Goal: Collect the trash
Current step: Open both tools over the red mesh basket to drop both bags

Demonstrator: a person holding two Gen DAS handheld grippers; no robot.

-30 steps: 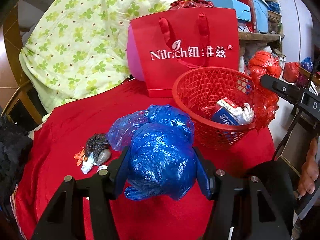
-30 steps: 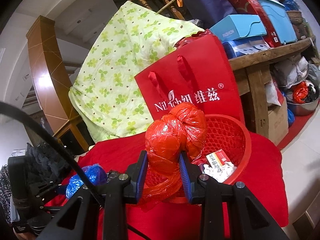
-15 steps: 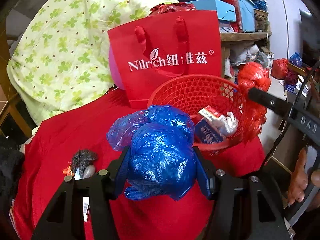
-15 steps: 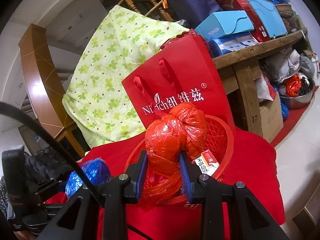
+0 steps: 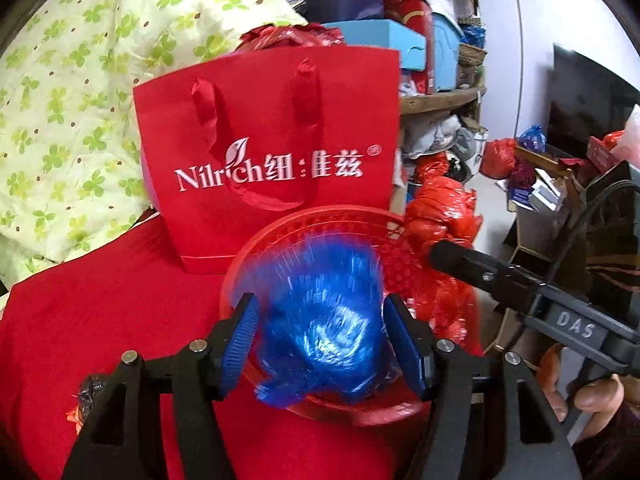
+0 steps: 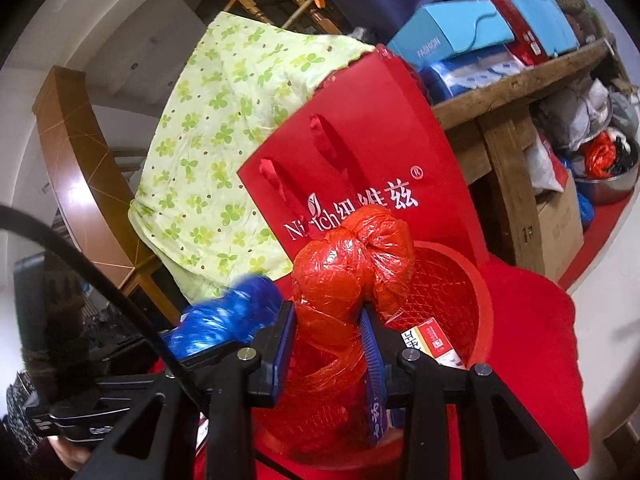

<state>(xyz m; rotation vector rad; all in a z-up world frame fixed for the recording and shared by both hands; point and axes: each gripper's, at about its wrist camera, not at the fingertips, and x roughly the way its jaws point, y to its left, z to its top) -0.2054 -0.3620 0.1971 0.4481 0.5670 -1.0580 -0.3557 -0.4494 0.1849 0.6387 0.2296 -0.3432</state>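
Note:
My left gripper (image 5: 326, 340) stands open over the red mesh basket (image 5: 248, 256); the crumpled blue plastic bag (image 5: 328, 320) sits loose and motion-blurred between the pads, over the basket. In the right wrist view the blue bag (image 6: 228, 316) shows at the left. My right gripper (image 6: 328, 344) is shut on a crumpled red plastic bag (image 6: 352, 260), held over the basket (image 6: 452, 280). The red bag (image 5: 440, 216) also shows at the basket's right rim. A red-white carton (image 6: 432, 340) lies in the basket.
A red Nilrich paper bag (image 5: 272, 160) stands right behind the basket on the red cloth (image 5: 100, 320). A small dark scrap (image 5: 86, 390) lies on the cloth at the left. A green flowered quilt (image 5: 68, 80) and cluttered shelves (image 6: 520, 84) are behind.
Both grippers moved in over the basket. My left gripper's jaws widened and the blue bag slipped loose between them, now blurred. My right gripper still grips the red bag.

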